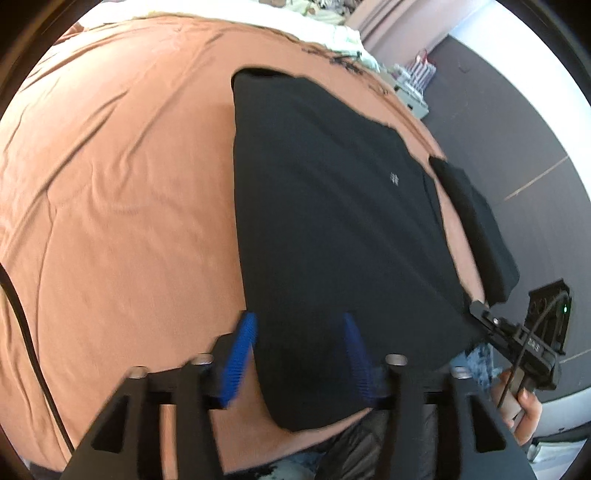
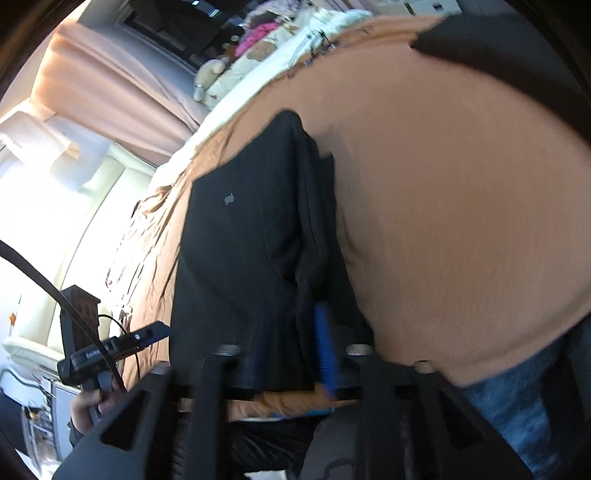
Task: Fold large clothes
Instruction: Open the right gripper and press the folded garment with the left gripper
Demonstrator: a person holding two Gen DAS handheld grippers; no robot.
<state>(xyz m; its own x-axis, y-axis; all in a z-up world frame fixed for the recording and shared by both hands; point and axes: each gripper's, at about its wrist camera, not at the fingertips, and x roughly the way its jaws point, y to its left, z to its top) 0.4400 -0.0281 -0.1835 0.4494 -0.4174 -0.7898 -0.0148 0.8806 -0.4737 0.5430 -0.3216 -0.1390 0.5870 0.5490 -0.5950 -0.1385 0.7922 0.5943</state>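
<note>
A large black T-shirt [image 1: 332,206] with a small white chest logo lies on an orange bedsheet [image 1: 122,206]; one sleeve [image 1: 476,225] sticks out to the right. My left gripper [image 1: 299,354] is open, its blue fingers [image 1: 240,358] straddling the shirt's near left edge. In the right wrist view the shirt [image 2: 240,251] is bunched along its right side. My right gripper [image 2: 295,347] is shut on that bunched black cloth; the left finger is mostly hidden by fabric. The right gripper also shows in the left wrist view [image 1: 480,314] at the shirt's right edge.
The orange sheet [image 2: 461,221] covers a bed. White bedding and pillows [image 1: 332,29] lie at its far end. Dark floor [image 1: 498,122] and a small shelf unit [image 1: 413,85] are to the right. Curtains [image 2: 110,85] and a bright window are beyond the bed.
</note>
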